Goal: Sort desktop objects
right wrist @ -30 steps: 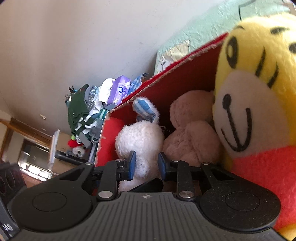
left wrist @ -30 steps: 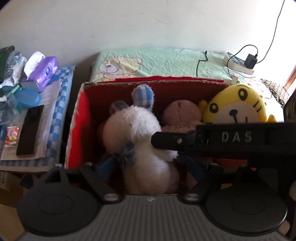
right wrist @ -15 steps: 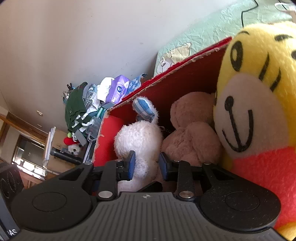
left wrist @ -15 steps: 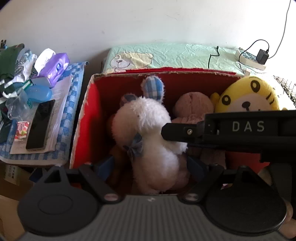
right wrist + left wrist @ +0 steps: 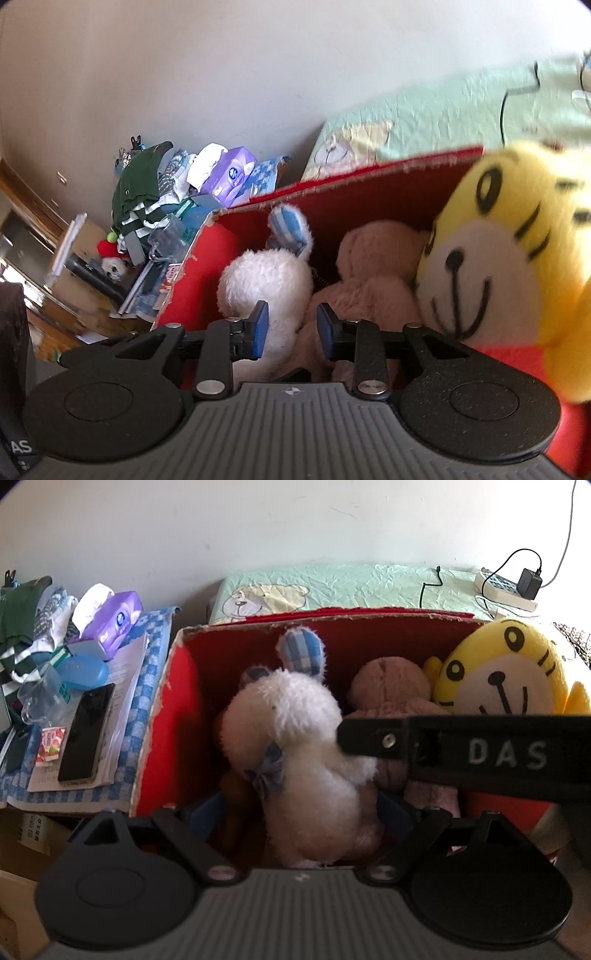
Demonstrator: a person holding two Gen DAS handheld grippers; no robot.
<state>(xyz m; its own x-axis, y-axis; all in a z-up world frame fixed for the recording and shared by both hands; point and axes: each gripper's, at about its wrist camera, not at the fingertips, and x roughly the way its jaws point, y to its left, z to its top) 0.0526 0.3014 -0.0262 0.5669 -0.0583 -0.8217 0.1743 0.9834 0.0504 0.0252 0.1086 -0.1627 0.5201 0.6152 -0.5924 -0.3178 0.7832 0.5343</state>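
A red cardboard box (image 5: 166,716) holds a white plush rabbit (image 5: 295,738) with checked blue ears, a brown plush bear (image 5: 388,686) and a yellow plush tiger (image 5: 506,672). My left gripper (image 5: 303,812) is open wide at the box's near side, its blue pads on either side of the rabbit's lower body. My right gripper (image 5: 354,736) reaches in from the right, its tip against the rabbit's back. In the right wrist view the right gripper (image 5: 291,328) stands narrowly open, with nothing pinched, in front of the rabbit (image 5: 266,280) and the bear (image 5: 373,273). The tiger (image 5: 495,258) fills the right.
Left of the box, a blue checked cloth (image 5: 147,635) carries a purple tissue pack (image 5: 118,620), a black phone (image 5: 85,734), papers and folded clothes. Behind the box lies a mint-green cover with a bear print (image 5: 332,587), plus a power strip (image 5: 506,590) and cables.
Both wrist views have drawn back from the box, so more of its rim and surroundings shows. The tiger looks smaller in the right view. Neither gripper's opening changed noticeably.
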